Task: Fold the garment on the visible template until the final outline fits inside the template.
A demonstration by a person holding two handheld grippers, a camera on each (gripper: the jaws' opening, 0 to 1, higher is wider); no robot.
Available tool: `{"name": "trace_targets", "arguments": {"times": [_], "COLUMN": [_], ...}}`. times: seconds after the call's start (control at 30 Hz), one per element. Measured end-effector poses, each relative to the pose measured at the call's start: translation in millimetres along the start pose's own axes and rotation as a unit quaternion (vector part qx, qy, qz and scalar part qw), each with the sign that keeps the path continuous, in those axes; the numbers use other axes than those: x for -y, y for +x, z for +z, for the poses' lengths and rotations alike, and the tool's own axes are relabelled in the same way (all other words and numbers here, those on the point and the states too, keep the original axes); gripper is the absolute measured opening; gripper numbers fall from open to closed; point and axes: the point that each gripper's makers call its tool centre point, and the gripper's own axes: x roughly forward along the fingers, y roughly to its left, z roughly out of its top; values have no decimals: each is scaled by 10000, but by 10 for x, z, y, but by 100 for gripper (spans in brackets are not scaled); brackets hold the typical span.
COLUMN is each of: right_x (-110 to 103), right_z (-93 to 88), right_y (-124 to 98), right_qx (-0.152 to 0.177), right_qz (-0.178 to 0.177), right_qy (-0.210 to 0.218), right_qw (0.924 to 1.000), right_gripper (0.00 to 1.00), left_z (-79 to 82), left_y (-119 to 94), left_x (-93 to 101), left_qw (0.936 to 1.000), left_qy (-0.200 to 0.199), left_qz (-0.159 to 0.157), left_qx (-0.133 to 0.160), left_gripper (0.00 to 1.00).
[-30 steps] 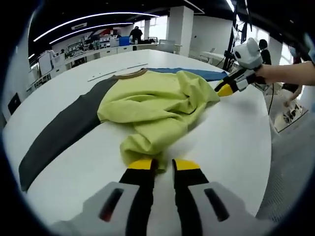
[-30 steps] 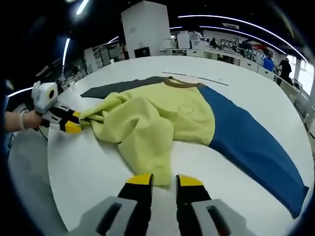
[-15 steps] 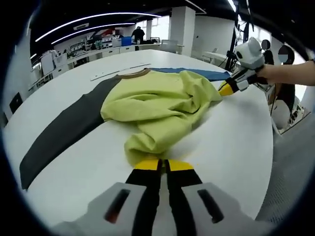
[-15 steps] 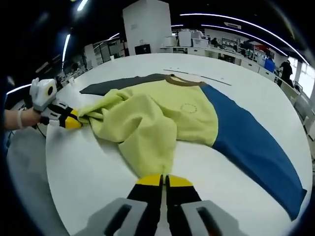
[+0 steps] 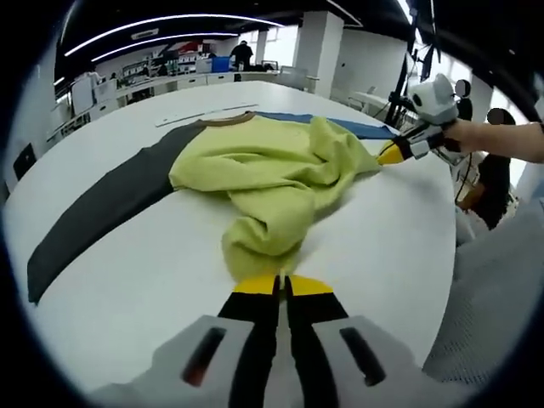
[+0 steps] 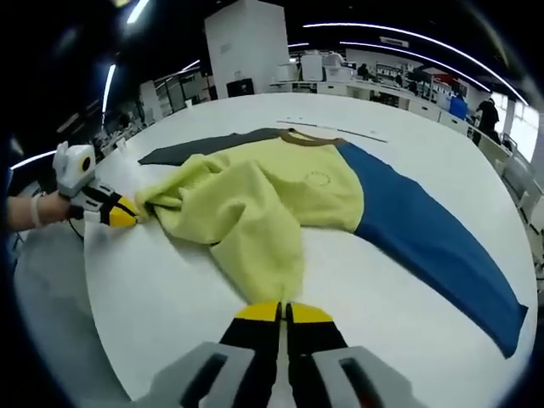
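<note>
Left gripper view: the left gripper point(image 5: 281, 286) is seen with its yellow-tipped jaws pressed together on the near hem of the yellow-green sweatshirt point(image 5: 272, 170), which is bunched on the white table point(image 5: 127, 280) toward its near edge. One second ago these jaws stood apart just short of the fabric; half a second ago they had already come together on it. The grey sleeve point(image 5: 93, 208) lies flat toward the table's left edge, and a strip of the blue sleeve point(image 5: 340, 126) is visible behind the body. The right gripper point(image 5: 389, 155) is seen at the table's right edge, clamped on a fold of the sweatshirt, as in both earlier frames.

Right gripper view: the right gripper point(image 6: 283, 312) is seen closed on the near hem; a second ago its jaws were parted. The blue sleeve point(image 6: 425, 246) is spread flat toward the right edge. The left gripper point(image 6: 121, 214) grips the fabric at the left edge. Two thin strips point(image 6: 336, 127) lie beyond the collar.
</note>
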Motion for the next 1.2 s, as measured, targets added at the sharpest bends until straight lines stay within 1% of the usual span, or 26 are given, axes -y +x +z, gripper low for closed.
{"name": "trace_targets", "arguments": {"times": [0.13, 0.23, 0.4, 0.5, 0.6, 0.67, 1.0, 1.13, 1.2], "right_x": [10, 25, 53, 67, 77, 86, 124, 130, 129], "right_z": [-89, -164, -276, -335, -395, -422, -550, -625, -645], "right_y": [-93, -155, -259, -323, -398, -445, -662, -735, -771], "right_qx": [12, 9, 10, -3, -3, 8, 32, 23, 44], "right_qz": [-44, -79, -160, -198, -238, -265, -379, -428, -441], "right_qy": [82, 145, 268, 327, 358, 384, 488, 533, 589], "right_qw": [10000, 9999, 9995, 9993, 9991, 9989, 9981, 9977, 9973], "right_gripper": [0, 0, 0, 0, 0, 0, 0, 0, 0], "left_z": [-47, -67, -113, -141, -139, -111, -82, -108, -148], "left_y": [-39, -79, -121, -163, -207, -243, -402, -467, -503], "left_x": [55, 97, 121, 128, 123, 122, 76, 38, 14], "left_qw": [10000, 9991, 9968, 9924, 9870, 9831, 9803, 9771, 9757], "left_qy": [-50, -384, -768, -1209, -1588, -1802, -1947, -2108, -2183], "left_qz": [-80, -154, -204, -220, -252, -271, -193, -108, -26], "left_qx": [-28, 0, -1, -9, 57, 158, 269, 262, 195], "left_gripper": [0, 0, 0, 0, 0, 0, 0, 0, 0]}}
